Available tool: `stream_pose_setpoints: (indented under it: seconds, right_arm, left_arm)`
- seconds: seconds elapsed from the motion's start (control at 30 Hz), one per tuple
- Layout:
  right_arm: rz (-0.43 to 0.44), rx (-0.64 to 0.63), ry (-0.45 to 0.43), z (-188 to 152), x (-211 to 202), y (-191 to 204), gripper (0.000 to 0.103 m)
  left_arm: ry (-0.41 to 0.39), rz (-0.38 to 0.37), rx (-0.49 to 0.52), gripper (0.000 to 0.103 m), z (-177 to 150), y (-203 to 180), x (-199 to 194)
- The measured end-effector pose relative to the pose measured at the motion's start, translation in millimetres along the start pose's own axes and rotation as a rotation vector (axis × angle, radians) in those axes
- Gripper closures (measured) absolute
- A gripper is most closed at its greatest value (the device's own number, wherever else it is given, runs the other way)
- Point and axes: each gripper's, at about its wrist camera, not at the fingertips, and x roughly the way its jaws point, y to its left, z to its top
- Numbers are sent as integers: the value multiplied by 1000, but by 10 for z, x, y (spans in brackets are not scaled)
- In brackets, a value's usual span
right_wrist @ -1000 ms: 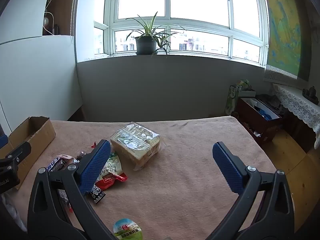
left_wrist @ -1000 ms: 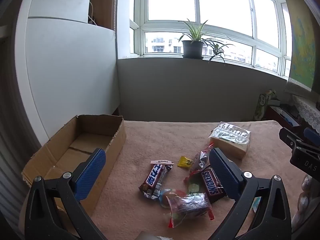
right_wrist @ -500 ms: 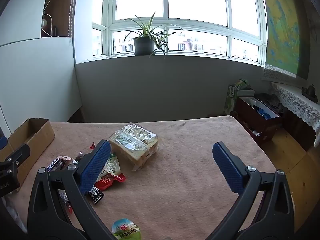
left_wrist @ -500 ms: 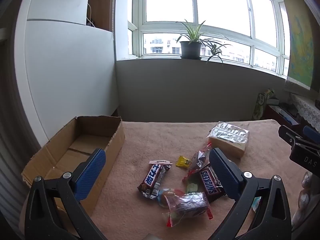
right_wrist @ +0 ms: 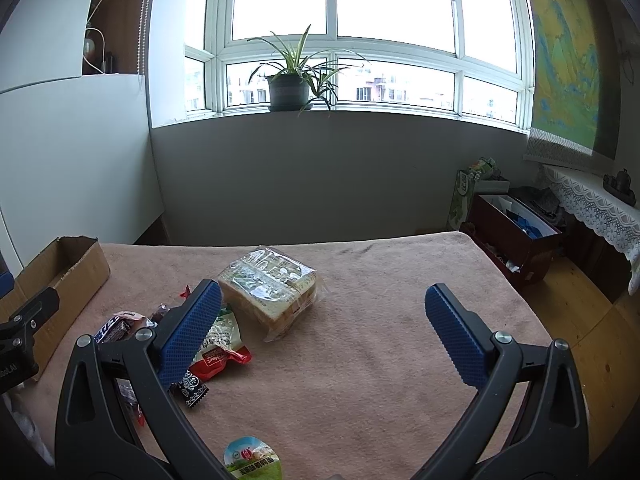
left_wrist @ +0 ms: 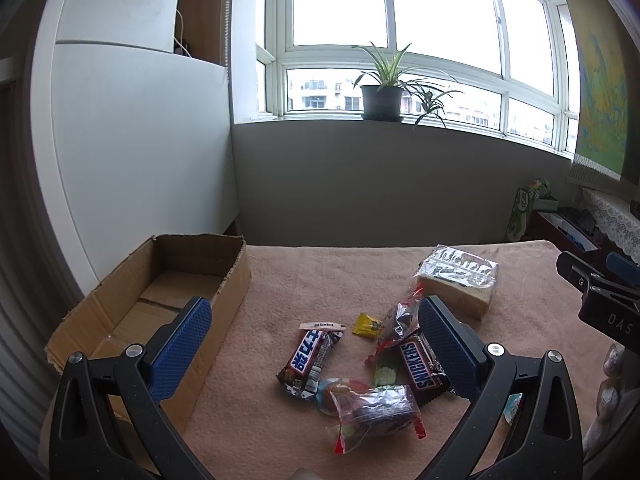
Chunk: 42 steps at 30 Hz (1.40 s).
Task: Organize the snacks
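Both wrist views face the window from low over the table (left_wrist: 320,272); both show the bread (right_wrist: 272,288).

My table's pink cloth (right_wrist: 380,360) carries a cardboard box (left_wrist: 168,296), bagged bread (right_wrist: 270,284), Snickers bar (left_wrist: 424,368), blue candy bar (left_wrist: 310,354), small yellow packet (left_wrist: 366,325), round-lidded cup (right_wrist: 251,458).

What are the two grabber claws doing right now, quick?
Left gripper: open, holding nothing, above the brown Snickers bar.
Right gripper: open, holding nothing, near the clear-wrapped sliced bread loaf.
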Motion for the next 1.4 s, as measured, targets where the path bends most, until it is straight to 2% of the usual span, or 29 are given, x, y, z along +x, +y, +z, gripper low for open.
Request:
stream_pose_setpoints:
  seconds: [1.4]
  right_arm:
    - [-3,-12,8,-44,-9,-7,0]
  left_arm:
    - [-8,2,17,0,-23,-27,-20]
